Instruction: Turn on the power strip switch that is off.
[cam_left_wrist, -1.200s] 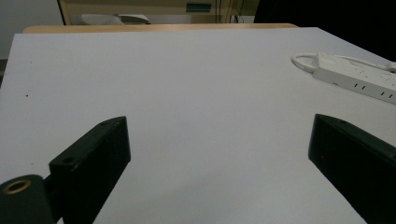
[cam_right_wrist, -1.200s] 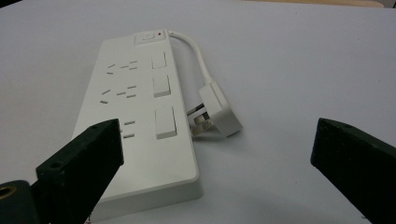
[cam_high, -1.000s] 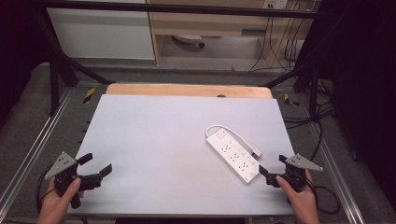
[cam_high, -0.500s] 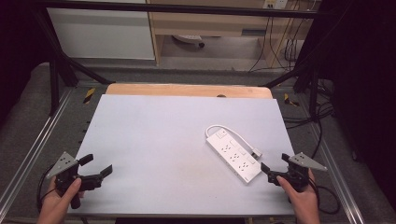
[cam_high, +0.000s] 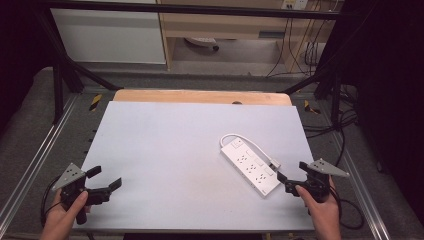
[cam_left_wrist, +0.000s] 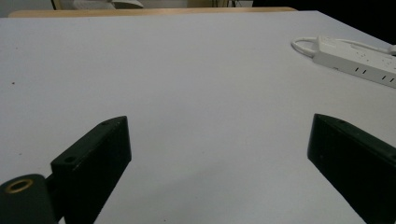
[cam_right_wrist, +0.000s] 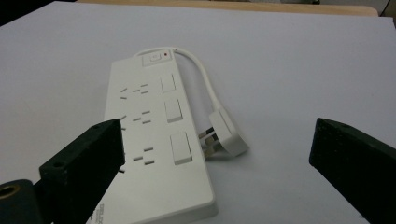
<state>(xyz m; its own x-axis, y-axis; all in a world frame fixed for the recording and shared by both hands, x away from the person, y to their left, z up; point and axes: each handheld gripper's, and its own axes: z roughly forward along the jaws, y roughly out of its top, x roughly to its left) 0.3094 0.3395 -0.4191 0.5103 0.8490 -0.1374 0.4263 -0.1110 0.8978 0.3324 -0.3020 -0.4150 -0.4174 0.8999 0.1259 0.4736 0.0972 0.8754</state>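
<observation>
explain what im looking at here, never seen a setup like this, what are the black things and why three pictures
A person sits at a white table holding a hand-held gripper in each hand: the left gripper and the right gripper. One picture comes from a camera above the table. The other two come from cameras riding on each gripper, so the black shapes at the bottom are that gripper's own fingers. On the table lies a white power strip with its short cord looped round and its plug lying beside it. Both grippers are open and hold nothing; the right one points at the strip.
</observation>
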